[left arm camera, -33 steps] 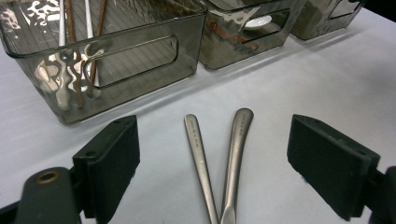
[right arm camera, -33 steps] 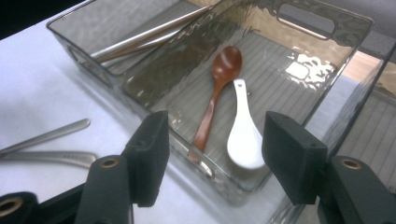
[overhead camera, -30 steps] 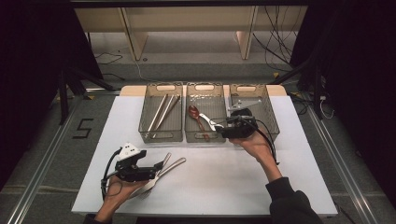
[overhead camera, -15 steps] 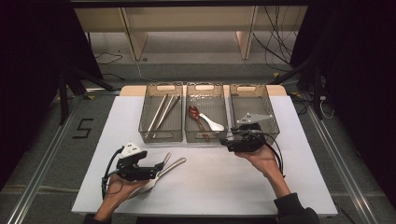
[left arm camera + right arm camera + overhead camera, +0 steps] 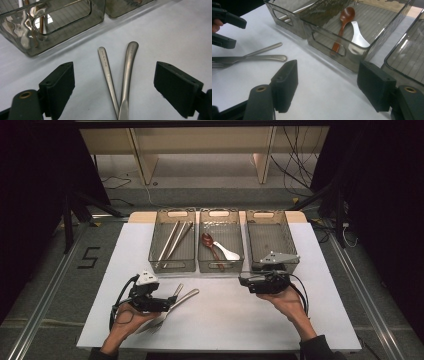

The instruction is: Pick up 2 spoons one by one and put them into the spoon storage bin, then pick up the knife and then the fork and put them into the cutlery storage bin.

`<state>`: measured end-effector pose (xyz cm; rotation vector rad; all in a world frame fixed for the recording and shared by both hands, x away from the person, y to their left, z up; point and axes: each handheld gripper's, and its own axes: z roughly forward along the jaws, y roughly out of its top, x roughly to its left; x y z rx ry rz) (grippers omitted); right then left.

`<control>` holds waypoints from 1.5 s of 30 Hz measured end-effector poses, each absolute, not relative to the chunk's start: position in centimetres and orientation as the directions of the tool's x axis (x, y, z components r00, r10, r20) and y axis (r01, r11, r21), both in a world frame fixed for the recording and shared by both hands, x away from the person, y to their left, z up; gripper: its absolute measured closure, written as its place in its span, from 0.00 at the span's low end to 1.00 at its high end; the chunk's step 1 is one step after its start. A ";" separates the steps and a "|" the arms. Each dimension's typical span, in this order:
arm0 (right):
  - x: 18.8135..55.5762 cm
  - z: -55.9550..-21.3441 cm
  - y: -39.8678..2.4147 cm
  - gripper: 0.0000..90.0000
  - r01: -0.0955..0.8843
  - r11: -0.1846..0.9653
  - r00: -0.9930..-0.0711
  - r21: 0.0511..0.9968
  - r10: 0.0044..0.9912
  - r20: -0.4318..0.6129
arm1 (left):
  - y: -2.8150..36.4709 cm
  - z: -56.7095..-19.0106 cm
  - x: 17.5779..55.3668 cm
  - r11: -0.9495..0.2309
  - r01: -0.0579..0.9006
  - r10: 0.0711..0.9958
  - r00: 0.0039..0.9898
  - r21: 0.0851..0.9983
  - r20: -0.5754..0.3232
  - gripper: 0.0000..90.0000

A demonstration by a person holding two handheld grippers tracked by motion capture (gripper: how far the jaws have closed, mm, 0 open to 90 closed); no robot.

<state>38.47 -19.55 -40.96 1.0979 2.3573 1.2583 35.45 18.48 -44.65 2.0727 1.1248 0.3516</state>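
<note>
While the left tongs (image 5: pixel 172 304) hold their place low on the counter (image 5: pixel 225 320), unchanged from a second ago, their jaws stand released and wide, straddling two metal handles without touching either; the fork (image 5: pixel 128 75) and the slimmer utensil (image 5: pixel 107 72) beside it lie flat on the white surface, crossing near the bottom of the left gripper view, handle ends splayed toward the left bin (image 5: pixel 172 265); both are dull brushed steel, the fork's handle broader and gently curved, the other straight and narrow; its working end is hidden, so I cannot tell what it is. Middle bin (image 5: pixel 220 267) now carries a brown wooden spoon (image 5: pixel 343 23) and a white spoon (image 5: pixel 358 35), lying side by side on its floor. Right tongs (image 5: pixel 241 280) have come back from over that bin toward the near edge, jaws just opening, nothing between them; released, empty. Judgement: a spoon drop is finished, and the pair on the counter is next; the far right bin (image 5: pixel 272 240) looks bare, a likely home for the fork.
</note>
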 end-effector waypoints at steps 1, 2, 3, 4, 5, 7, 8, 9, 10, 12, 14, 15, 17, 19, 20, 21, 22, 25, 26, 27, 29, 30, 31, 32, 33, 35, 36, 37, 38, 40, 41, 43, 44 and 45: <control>38.4 -41.0 -19.6 0.36 0.501 0.345 -0.685 0.793 0.718 0.121 | 18.5 -44.6 35.6 -0.350 0.612 0.807 0.582 0.709 -0.103 0.18; 38.3 -41.1 -19.6 0.36 0.503 0.343 -0.684 0.793 0.719 0.123 | 18.5 -44.6 35.7 -0.359 0.619 0.806 0.583 0.699 -0.102 0.18; 38.2 -41.2 -19.7 0.36 0.504 0.346 -0.685 0.792 0.718 0.123 | 18.5 -44.6 35.8 -0.367 0.622 0.807 0.583 0.692 -0.096 0.18; 38.1 -41.3 -19.7 0.35 0.507 0.347 -0.685 0.789 0.718 0.125 | 18.5 -44.5 35.8 -0.374 0.626 0.807 0.583 0.685 -0.092 0.18; 38.0 -41.4 -19.8 0.35 0.508 0.343 -0.682 0.790 0.720 0.126 | 18.4 -44.5 35.9 -0.376 0.630 0.807 0.583 0.679 -0.093 0.18; 37.8 -41.5 -19.9 0.34 0.510 0.340 -0.680 0.790 0.722 0.128 | 18.5 -44.4 36.1 -0.397 0.637 0.805 0.587 0.660 -0.083 0.18; 37.6 -41.5 -19.9 0.34 0.508 0.341 -0.681 0.791 0.721 0.126 | 18.4 -44.3 36.2 -0.405 0.640 0.804 0.590 0.653 -0.079 0.18; 37.5 -41.6 -20.0 0.34 0.511 0.339 -0.680 0.790 0.722 0.130 | 18.4 -44.3 36.2 -0.414 0.644 0.802 0.592 0.643 -0.076 0.18; 37.4 -41.7 -20.1 0.33 0.510 0.340 -0.681 0.790 0.721 0.129 | 18.3 -44.3 36.3 -0.420 0.648 0.802 0.593 0.636 -0.074 0.18; 37.1 -41.7 -20.2 0.33 0.513 0.335 -0.678 0.791 0.723 0.133 | 18.1 -44.4 36.4 -0.438 0.653 0.798 0.599 0.618 -0.068 0.19; 36.9 -41.8 -20.3 0.33 0.511 0.336 -0.679 0.791 0.722 0.132 | 17.8 -44.4 36.5 -0.464 0.657 0.791 0.609 0.593 -0.056 0.19; 36.8 -41.9 -20.3 0.33 0.512 0.335 -0.680 0.791 0.721 0.135 | 17.7 -44.4 36.5 -0.476 0.659 0.788 0.614 0.583 -0.050 0.19; 36.6 -42.0 -20.4 0.33 0.514 0.337 -0.681 0.789 0.720 0.136 | 17.4 -44.5 36.5 -0.493 0.660 0.785 0.619 0.566 -0.037 0.19; 36.5 -42.2 -20.4 0.33 0.514 0.340 -0.682 0.788 0.719 0.135 | 17.2 -44.6 36.5 -0.507 0.658 0.779 0.626 0.556 -0.030 0.20; 36.4 -42.2 -20.4 0.33 0.518 0.340 -0.680 0.785 0.721 0.136 | 17.1 -44.6 36.5 -0.519 0.658 0.774 0.633 0.545 -0.026 0.20; 36.4 -42.3 -20.5 0.33 0.517 0.340 -0.680 0.785 0.720 0.136 | 17.0 -44.6 36.5 -0.528 0.658 0.771 0.636 0.537 -0.021 0.20; 36.3 -42.4 -20.5 0.33 0.519 0.338 -0.679 0.785 0.721 0.139 | 16.8 -44.7 36.5 -0.535 0.658 0.769 0.639 0.530 -0.017 0.20; 36.2 -42.4 -20.6 0.33 0.523 0.337 -0.677 0.783 0.722 0.141 | 16.5 -44.8 36.5 -0.550 0.656 0.760 0.650 0.517 -0.017 0.21; 36.1 -42.5 -20.6 0.33 0.523 0.336 -0.677 0.783 0.722 0.142 | 16.4 -44.9 36.5 -0.556 0.656 0.757 0.653 0.510 -0.016 0.22; 36.0 -42.5 -20.6 0.33 0.522 0.337 -0.678 0.784 0.721 0.142 | 16.3 -44.9 36.5 -0.562 0.657 0.755 0.656 0.503 -0.013 0.22; 35.9 -42.5 -20.6 0.33 0.523 0.342 -0.680 0.781 0.720 0.140 | 16.2 -45.0 36.5 -0.570 0.657 0.752 0.659 0.493 -0.009 0.23; 35.9 -42.5 -20.6 0.33 0.521 0.344 -0.681 0.781 0.720 0.137 | 16.1 -45.1 36.5 -0.578 0.655 0.749 0.662 0.486 -0.002 0.24; 35.9 -42.6 -20.6 0.33 0.522 0.343 -0.679 0.781 0.721 0.137 | 16.1 -45.1 36.5 -0.581 0.656 0.749 0.663 0.481 0.000 0.24; 35.8 -42.6 -20.6 0.33 0.522 0.343 -0.679 0.781 0.721 0.137 | 16.1 -45.1 36.6 -0.583 0.659 0.749 0.663 0.475 0.000 0.24; 35.8 -42.6 -20.6 0.33 0.524 0.340 -0.678 0.781 0.722 0.141 | 16.0 -45.2 36.6 -0.583 0.660 0.751 0.661 0.473 0.003 0.25; 35.8 -42.7 -20.6 0.33 0.524 0.340 -0.679 0.781 0.720 0.142 | 15.9 -45.3 36.7 -0.591 0.661 0.748 0.663 0.463 0.008 0.26; 35.8 -42.7 -20.6 0.33 0.524 0.342 -0.680 0.780 0.720 0.141 | 15.9 -45.3 36.8 -0.594 0.662 0.747 0.665 0.457 0.007 0.27; 35.8 -42.7 -20.7 0.33 0.526 0.343 -0.679 0.778 0.720 0.142 | 15.8 -45.4 36.8 -0.594 0.665 0.748 0.664 0.451 0.006 0.27; 35.8 -42.8 -20.7 0.33 0.527 0.344 -0.680 0.777 0.719 0.143 | 15.8 -45.4 36.8 -0.598 0.666 0.747 0.665 0.446 0.009 0.28; 35.9 -42.9 -20.7 0.33 0.528 0.342 -0.680 0.777 0.719 0.145 | 15.7 -45.6 36.9 -0.604 0.668 0.746 0.666 0.434 0.014 0.30; 35.9 -43.0 -20.7 0.33 0.530 0.342 -0.678 0.776 0.720 0.146 | 15.7 -45.6 36.9 -0.612 0.666 0.742 0.670 0.426 0.019 0.32; 35.9 -43.0 -20.6 0.33 0.528 0.345 -0.681 0.776 0.718 0.143 | 15.7 -45.6 36.9 -0.617 0.669 0.742 0.670 0.415 0.023 0.33; 35.9 -43.0 -20.6 0.33 0.527 0.347 -0.683 0.776 0.716 0.143 | 15.7 -45.7 37.0 -0.619 0.671 0.742 0.670 0.409 0.025 0.35; 35.9 -43.0 -20.5 0.33 0.528 0.350 -0.685 0.774 0.714 0.145 | 15.8 -45.7 37.0 -0.623 0.670 0.740 0.672 0.404 0.029 0.36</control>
